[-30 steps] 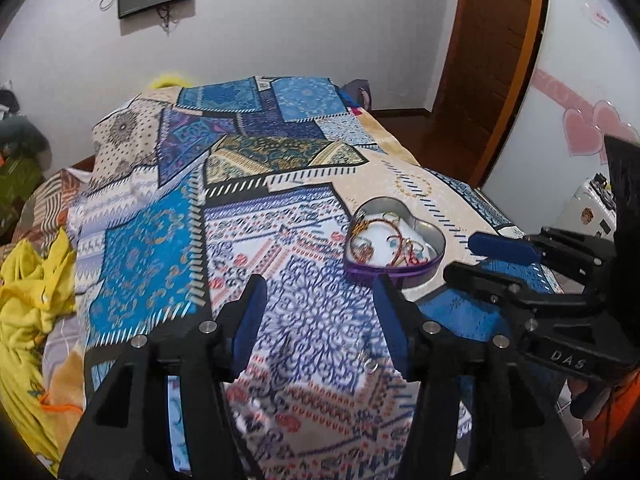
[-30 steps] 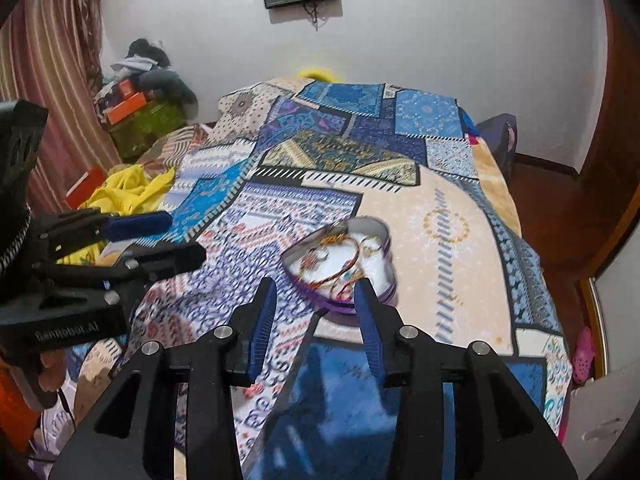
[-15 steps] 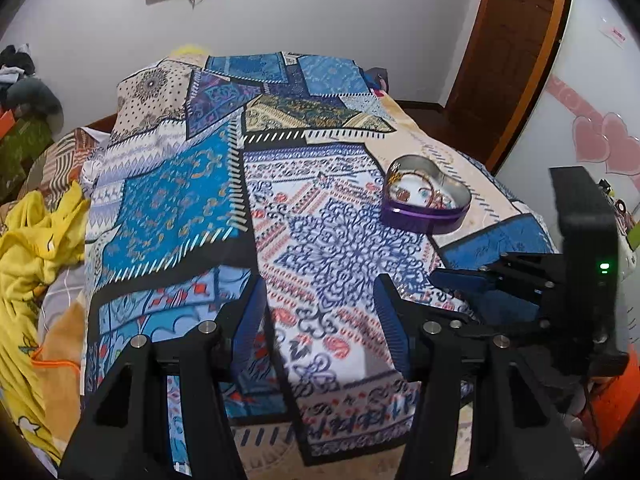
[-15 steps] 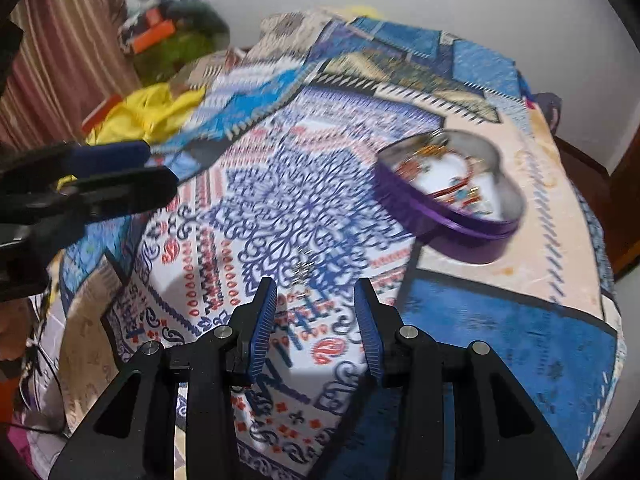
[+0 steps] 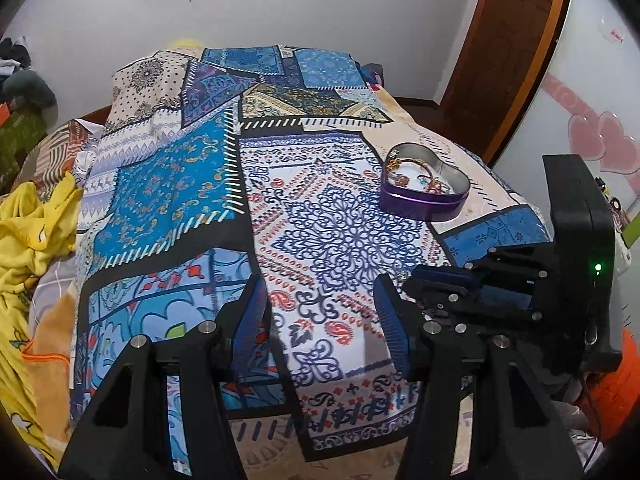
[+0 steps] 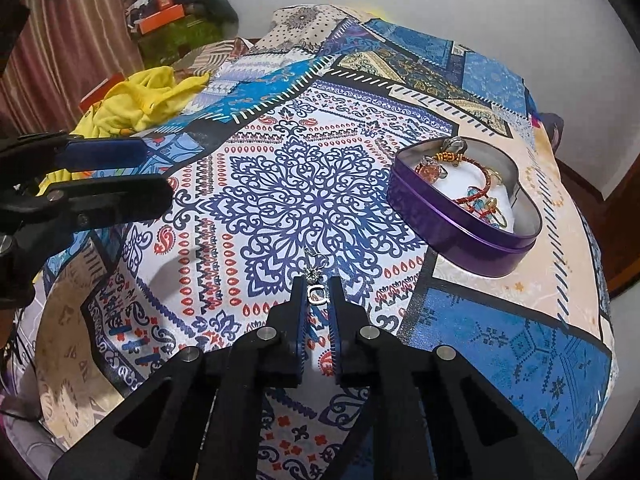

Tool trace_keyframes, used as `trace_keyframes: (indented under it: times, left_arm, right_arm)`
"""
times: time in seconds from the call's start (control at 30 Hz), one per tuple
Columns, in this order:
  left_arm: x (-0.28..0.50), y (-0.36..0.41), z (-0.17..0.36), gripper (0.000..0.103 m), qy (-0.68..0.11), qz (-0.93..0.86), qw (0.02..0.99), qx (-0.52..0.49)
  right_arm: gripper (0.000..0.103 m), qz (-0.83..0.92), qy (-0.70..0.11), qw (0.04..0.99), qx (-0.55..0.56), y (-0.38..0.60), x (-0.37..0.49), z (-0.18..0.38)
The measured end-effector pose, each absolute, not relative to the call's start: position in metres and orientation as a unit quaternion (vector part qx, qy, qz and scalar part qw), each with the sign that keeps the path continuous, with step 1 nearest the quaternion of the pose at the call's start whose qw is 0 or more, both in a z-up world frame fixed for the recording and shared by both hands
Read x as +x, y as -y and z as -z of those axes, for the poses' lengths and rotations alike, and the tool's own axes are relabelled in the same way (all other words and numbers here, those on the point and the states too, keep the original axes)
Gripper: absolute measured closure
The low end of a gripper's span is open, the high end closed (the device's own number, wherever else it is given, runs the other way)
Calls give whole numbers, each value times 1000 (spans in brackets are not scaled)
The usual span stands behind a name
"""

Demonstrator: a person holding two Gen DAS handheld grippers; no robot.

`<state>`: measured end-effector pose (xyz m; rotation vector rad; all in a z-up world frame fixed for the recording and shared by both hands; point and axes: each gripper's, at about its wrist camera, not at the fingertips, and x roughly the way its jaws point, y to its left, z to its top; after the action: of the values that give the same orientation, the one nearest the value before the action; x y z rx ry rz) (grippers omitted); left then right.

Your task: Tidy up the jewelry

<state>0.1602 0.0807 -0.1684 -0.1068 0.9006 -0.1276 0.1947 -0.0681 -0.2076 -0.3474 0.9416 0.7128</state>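
The right claw (image 6: pixel 318 294) is closed on a small silver earring (image 6: pixel 317 285): its two blue-padded fingers (image 6: pixel 335 312) pinch the lower, square-looking part, and the star-shaped part with the hook stands out from the tips toward 12 o'clock. The claw is low over the patterned bedspread (image 6: pixel 312 184) on the bed, above the blue ornament print.

From the claw, at about 2 o'clock and near, the purple heart-shaped tin (image 6: pixel 460 232) sits open on the bedspread. Inside it, on a white lining, lie rings and a red and gold bracelet (image 6: pixel 476 184).

The left claw (image 5: pixel 322 312) has its fingers wide apart and holds nothing. It hangs over the near edge of the bedspread (image 5: pixel 168 184). In the left wrist view the tin (image 5: pixel 420 202) is at 1 o'clock, well apart from it, and the right claw (image 5: pixel 448 280) enters at 3 o'clock. Yellow cloth (image 5: pixel 28 232) lies at 9 o'clock beside the bedspread.
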Motion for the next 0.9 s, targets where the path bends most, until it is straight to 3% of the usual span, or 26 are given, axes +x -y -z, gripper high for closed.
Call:
trace_keyframes:
  times: [0.47, 0.7, 0.9]
  left_arm:
    - [177, -28, 191, 49, -466, 105, 878, -21]
    - [193, -13, 205, 71, -486, 117, 866, -14]
    - [200, -10, 209, 79, -488, 113, 866, -12]
  right_arm:
    - [94, -292, -414, 857, -93, 128, 204, 181]
    - [94, -289, -403, 865, -77, 139, 207, 174]
    - [94, -295, -404, 863, -70, 140, 209, 177]
